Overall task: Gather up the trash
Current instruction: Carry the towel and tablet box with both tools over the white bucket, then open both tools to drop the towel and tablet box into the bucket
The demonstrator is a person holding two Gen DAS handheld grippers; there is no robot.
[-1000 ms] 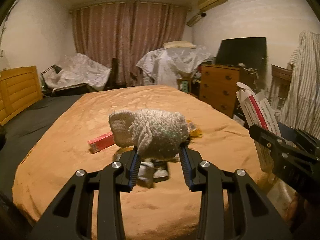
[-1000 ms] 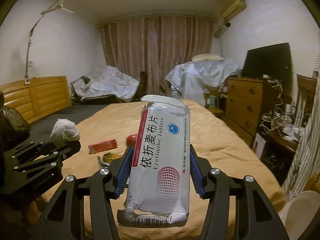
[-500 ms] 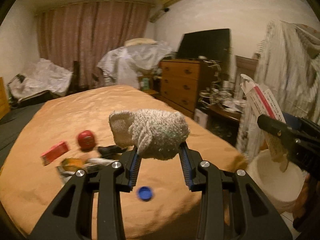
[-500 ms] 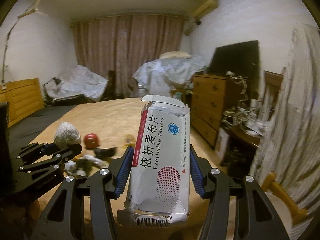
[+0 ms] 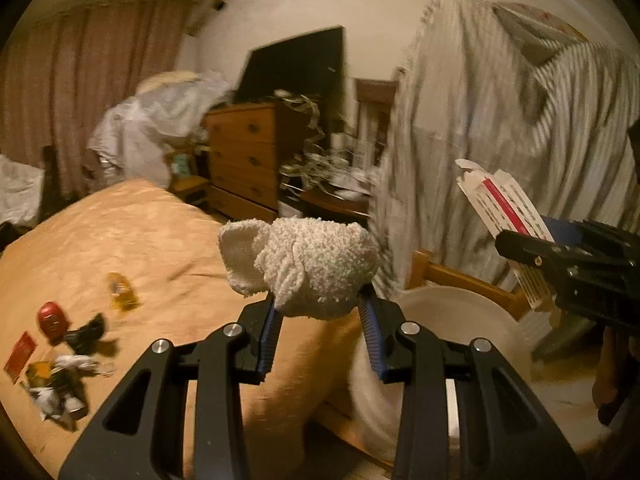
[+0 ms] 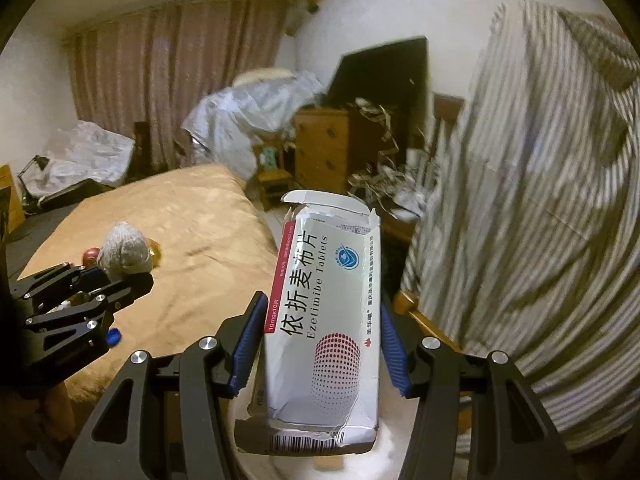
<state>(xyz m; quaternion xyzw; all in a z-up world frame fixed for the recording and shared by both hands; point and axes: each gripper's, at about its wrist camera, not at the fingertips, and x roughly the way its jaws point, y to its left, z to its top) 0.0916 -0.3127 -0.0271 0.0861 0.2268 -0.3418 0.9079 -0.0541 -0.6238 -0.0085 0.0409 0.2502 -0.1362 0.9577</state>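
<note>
My left gripper [image 5: 320,332] is shut on a balled-up white fuzzy sock [image 5: 308,264], held above the bed's edge beside a white bin [image 5: 464,320] on the floor. My right gripper [image 6: 320,348] is shut on an opened white tablet box [image 6: 328,320] and shows in the left wrist view [image 5: 560,276] over the bin's far side. The bin shows only as a pale blur under the box in the right wrist view [image 6: 400,448]. More trash lies on the orange bedspread [image 5: 140,248]: a red round item [image 5: 50,318], a red packet [image 5: 20,354], wrappers [image 5: 60,384] and a yellow piece [image 5: 120,294].
A striped cloth [image 5: 500,140] hangs over a wooden chair [image 5: 452,276] right behind the bin. A wooden dresser [image 5: 244,156] with a black screen [image 5: 296,68] and a cluttered side table [image 5: 332,184] stand beyond the bed. A blue bottle cap [image 6: 114,336] lies near the bed's edge.
Both grippers have swung right, away from the middle of the bed toward the bin and chair, each still holding its item. The trash pile has slid to the left edge of the left wrist view.
</note>
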